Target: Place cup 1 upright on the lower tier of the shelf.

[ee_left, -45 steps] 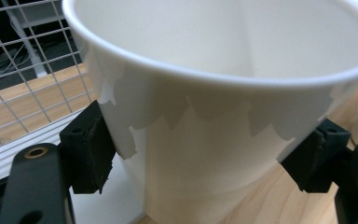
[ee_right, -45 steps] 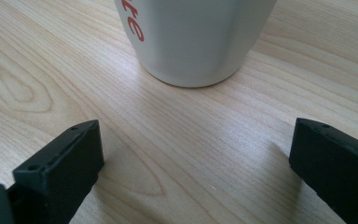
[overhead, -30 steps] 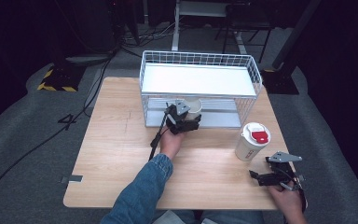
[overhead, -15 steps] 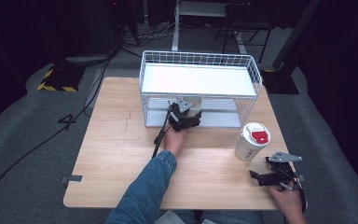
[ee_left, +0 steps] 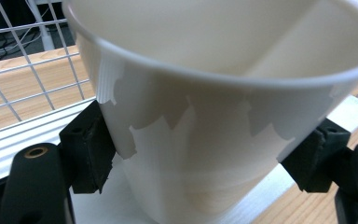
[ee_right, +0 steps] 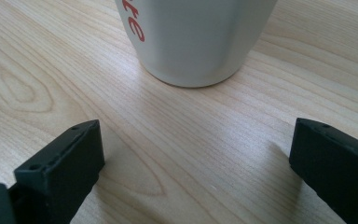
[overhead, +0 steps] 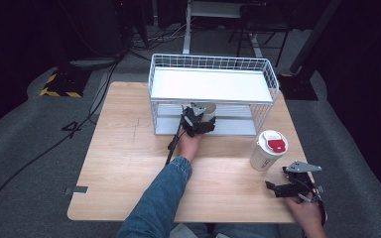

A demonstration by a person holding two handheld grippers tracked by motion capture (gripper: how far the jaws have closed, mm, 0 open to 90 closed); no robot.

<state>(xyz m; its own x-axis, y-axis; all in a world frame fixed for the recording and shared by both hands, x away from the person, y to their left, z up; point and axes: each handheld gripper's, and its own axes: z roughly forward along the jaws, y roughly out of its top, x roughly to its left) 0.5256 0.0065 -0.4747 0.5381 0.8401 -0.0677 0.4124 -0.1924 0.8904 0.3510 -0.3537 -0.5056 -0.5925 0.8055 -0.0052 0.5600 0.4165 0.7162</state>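
Observation:
My left gripper [overhead: 199, 122] is shut on an open white paper cup [overhead: 209, 109] at the front of the white wire rack [overhead: 213, 85], at its lower level. In the left gripper view the cup [ee_left: 223, 116] sits tilted between both black pads [ee_left: 91, 149], over the rack's pale lower shelf [ee_left: 23, 144]. My right gripper [overhead: 278, 189] rests low over the table's front right part, open, nothing between its fingers. Just beyond it stands a white lidded cup [overhead: 269, 151] with a red tab. The right gripper view shows that cup's base [ee_right: 196, 37] with red lettering, ahead of the right gripper [ee_right: 196, 158].
The wooden table [overhead: 124, 153] has bare room at left and in front. The rack stands at the back centre with a flat white top shelf. Dark floor, cables and stands lie beyond the table.
My left hand has carried the paper cup a little farther in toward the rack's lower level and slightly down. The right gripper and the lidded cup have not moved.

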